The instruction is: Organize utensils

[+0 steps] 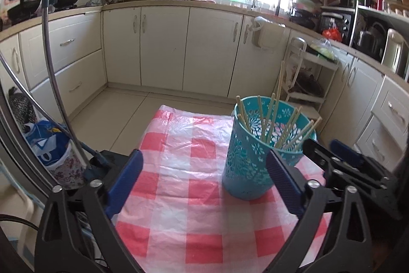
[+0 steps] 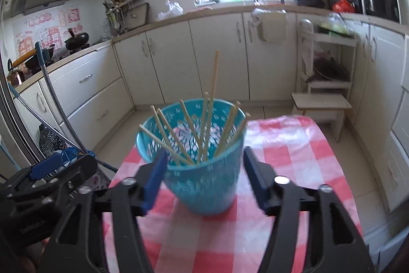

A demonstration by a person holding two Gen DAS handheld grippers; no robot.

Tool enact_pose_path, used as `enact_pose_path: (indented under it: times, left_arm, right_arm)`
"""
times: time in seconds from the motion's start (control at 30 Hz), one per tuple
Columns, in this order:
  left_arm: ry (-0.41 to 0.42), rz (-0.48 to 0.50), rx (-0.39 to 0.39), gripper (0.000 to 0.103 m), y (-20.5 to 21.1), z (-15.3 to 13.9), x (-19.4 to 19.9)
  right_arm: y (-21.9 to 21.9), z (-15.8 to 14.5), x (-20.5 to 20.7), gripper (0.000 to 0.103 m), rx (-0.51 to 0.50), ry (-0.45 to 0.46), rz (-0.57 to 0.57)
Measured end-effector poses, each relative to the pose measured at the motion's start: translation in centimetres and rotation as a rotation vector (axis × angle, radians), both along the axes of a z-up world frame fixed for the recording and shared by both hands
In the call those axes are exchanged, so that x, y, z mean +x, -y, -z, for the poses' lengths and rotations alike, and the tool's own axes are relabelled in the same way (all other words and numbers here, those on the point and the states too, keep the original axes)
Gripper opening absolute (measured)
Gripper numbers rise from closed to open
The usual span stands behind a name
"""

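From where I stand, most of the tidying looks done. The teal holder (image 1: 251,150) sits upright on the worktop (image 1: 179,170), which is covered by a red-and-white checked plastic cloth, and a good bundle of pale chopsticks (image 1: 271,119) already stands inside it, fanned out against the rim. One of them pokes up well above the others. In both views I can see no loose chopstick or other utensil lying on the cloth, though the nearest edge of the worktop is hidden behind the tools, so I cannot rule out a stray one there.

The left tongs (image 1: 204,183) are spread wide with nothing between the fingers; the holder is just in front of the right-hand finger, and I cannot tell whether they touch. The right tongs (image 2: 204,178) are also open and have hold of nothing, but the fingers stand either side of the holder, close to its wall without clearly pressing on it. That view is a little blurred around the holder, so contact is hard to judge.

My guess is that the sorting itself is finished, and what remains, if anything, is to steady or reposition the holder, or to push the tall chopstick down level with the rest
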State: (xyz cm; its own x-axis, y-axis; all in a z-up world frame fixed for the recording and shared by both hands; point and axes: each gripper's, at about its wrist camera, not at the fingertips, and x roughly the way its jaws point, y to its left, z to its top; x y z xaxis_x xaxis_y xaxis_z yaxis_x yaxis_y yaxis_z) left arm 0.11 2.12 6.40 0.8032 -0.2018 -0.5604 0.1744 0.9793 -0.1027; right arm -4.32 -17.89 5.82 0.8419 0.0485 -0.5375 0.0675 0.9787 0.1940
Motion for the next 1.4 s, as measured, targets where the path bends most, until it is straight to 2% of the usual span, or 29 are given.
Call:
enact_pose_path:
  times: [0.07,0.13,0.23,0.37,0.57,0.8,1.17,1.4]
  left_arm:
    - [-0.013,-0.006,0.024,0.095,0.1,-0.5,-1.0]
    - [-0.066,-0.032,0.050,0.095,0.3,-1.1,-2.3]
    - [-0.130,-0.034,0.048,0.095,0.2,-2.1,-4.5]
    - [-0.108,-0.026,0.038,0.095,-0.4,-4.2,-9.0]
    - [-0.086,-0.057,0.114,0.095,-0.9,-7.5,-16.0]
    - [-0.083,-0.048,0.165,0.095,-1.6,-10.1,-24.2]
    - [-0.076,-0.035,0.151,0.095,-2.3,-12.0,-33.5]
    - [-0.043,-0.035,0.137,0.095,-2.9,-13.4,-37.1]
  right_arm:
    - [0.4,-0.7,-1.6,0.073,0.032,-0.023,0.024]
    - [0.6,-1.7,-3.3,0.076,0.030,-0.038,0.036]
    - [0.8,-3.1,-6.0,0.081,0.037,-0.059,0.049]
    - [0.6,-5.0,-9.7,0.087,0.033,-0.083,0.055]
    - [0.3,-7.9,-16.6,0.095,0.029,-0.072,0.066]
    - [-1.0,-10.8,-24.2,0.096,-0.006,-0.085,0.060]
    - [-3.8,-11.7,-35.2,0.096,-0.001,-0.105,0.053]
    - [-4.3,-12.5,-38.9,0.096,0.000,-0.067,0.068]
